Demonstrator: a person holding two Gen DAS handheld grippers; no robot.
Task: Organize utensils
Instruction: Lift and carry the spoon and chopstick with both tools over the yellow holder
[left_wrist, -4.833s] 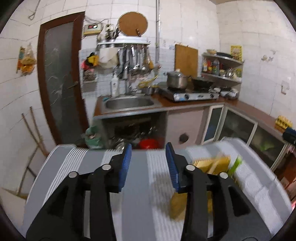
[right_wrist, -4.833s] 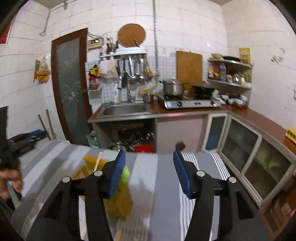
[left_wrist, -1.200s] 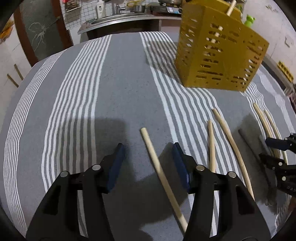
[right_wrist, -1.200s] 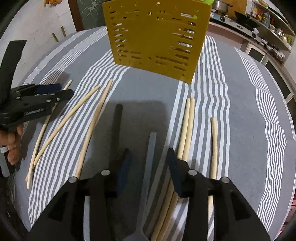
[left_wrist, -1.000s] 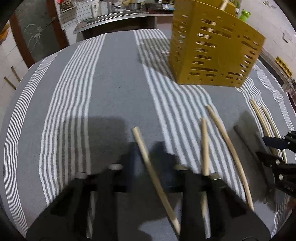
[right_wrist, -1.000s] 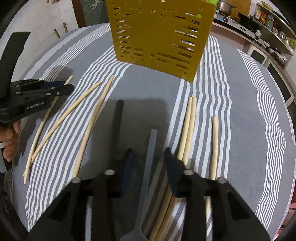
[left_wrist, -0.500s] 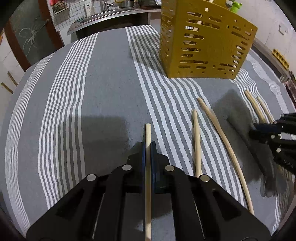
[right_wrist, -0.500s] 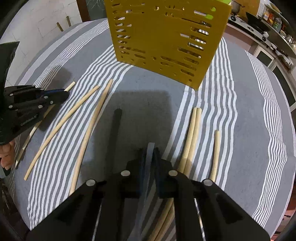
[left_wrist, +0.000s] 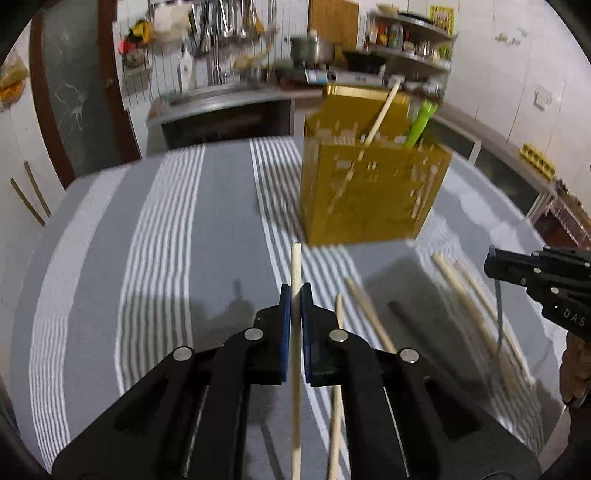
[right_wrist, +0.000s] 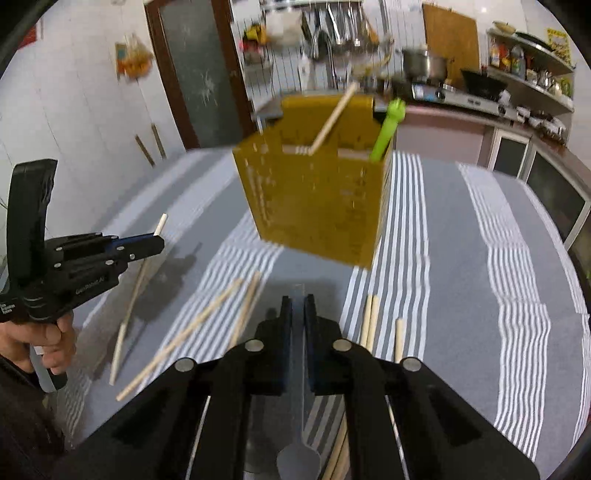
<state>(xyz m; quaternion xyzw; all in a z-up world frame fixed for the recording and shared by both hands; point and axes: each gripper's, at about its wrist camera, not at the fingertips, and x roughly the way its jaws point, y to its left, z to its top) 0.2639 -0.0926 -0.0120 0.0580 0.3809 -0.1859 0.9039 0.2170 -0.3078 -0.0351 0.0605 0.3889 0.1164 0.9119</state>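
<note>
Left gripper (left_wrist: 295, 291), nearest: jaws clamped on a wooden chopstick (left_wrist: 296, 266), which runs forward between the blue pads and is raised above the striped cloth (left_wrist: 221, 229). Right gripper (right_wrist: 297, 304): jaws pinched on the thin handle of a grey spoon (right_wrist: 298, 458), whose bowl hangs back toward the camera. Beyond, loose chopsticks (right_wrist: 184, 336) lie on the cloth on both sides, apart from one another. Farther on, the yellow perforated holder (right_wrist: 317, 206) stands upright near the table's middle, already holding a chopstick (right_wrist: 332, 114) and a green utensil (right_wrist: 388, 129). Bare cloth extends left and right of the holder toward the table's edges.
</note>
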